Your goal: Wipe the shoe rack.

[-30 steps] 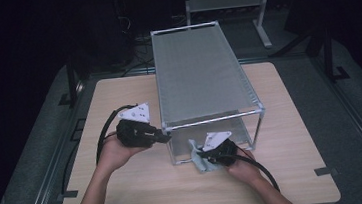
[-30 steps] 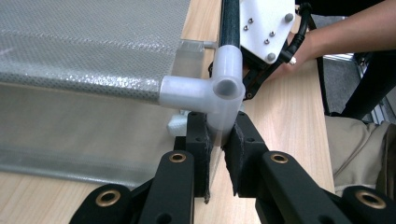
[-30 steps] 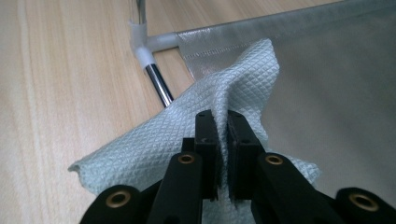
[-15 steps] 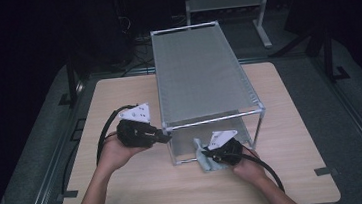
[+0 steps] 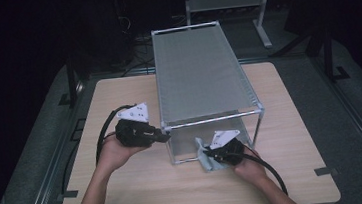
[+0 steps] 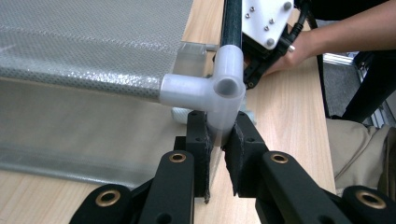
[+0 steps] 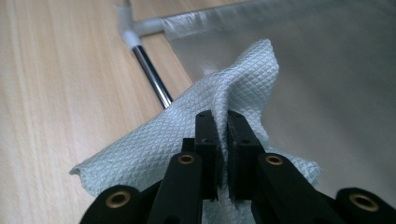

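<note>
Cloth point(image 7: 187, 135), a pale quilted wipe, is pinched in a fold between the fingers of the right gripper point(image 7: 222, 122), which are clenched on it. Most of it hangs to either side of those fingers and trails onto the bench point(image 7: 56, 93) below them, just at the open front of the mesh-topped rack point(image 5: 199, 75). Held by a bunched ridge like this, it likely serves for wiping the lower shelf point(image 7: 336, 84) ahead of the fingertips.

Bracing seems to be the job of the left gripper point(image 6: 219, 140): its fingers are clamped on the translucent corner joint point(image 6: 212, 88) of the rack's frame, where a dark upright rod point(image 6: 231, 21) rises beyond them. That grip probably keeps the light frame from sliding on the bench while the other hand point(image 5: 248, 168) rubs.
</note>
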Demonstrator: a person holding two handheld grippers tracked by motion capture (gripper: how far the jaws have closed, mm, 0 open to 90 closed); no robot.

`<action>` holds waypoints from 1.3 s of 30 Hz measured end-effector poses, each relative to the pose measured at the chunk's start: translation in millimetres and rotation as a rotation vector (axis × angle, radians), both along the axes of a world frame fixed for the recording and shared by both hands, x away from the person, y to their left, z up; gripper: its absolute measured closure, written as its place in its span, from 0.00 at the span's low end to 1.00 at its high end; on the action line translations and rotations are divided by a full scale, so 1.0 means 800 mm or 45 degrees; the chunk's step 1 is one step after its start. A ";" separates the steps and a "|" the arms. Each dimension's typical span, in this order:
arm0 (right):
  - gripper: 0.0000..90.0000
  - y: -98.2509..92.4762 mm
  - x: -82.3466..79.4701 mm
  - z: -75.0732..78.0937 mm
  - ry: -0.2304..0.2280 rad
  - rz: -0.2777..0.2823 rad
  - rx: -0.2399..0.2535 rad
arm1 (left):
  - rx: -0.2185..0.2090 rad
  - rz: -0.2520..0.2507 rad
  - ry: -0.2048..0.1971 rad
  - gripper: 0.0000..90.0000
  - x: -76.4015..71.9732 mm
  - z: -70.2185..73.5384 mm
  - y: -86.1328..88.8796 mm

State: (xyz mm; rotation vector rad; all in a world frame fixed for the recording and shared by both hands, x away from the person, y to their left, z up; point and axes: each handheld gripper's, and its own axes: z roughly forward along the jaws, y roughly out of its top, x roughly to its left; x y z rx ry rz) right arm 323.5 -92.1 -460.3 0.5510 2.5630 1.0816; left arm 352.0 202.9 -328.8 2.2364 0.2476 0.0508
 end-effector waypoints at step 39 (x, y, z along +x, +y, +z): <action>0.94 -0.096 -0.025 0.032 0.234 0.159 0.160 | 0.050 0.193 -0.002 0.89 0.023 0.006 0.092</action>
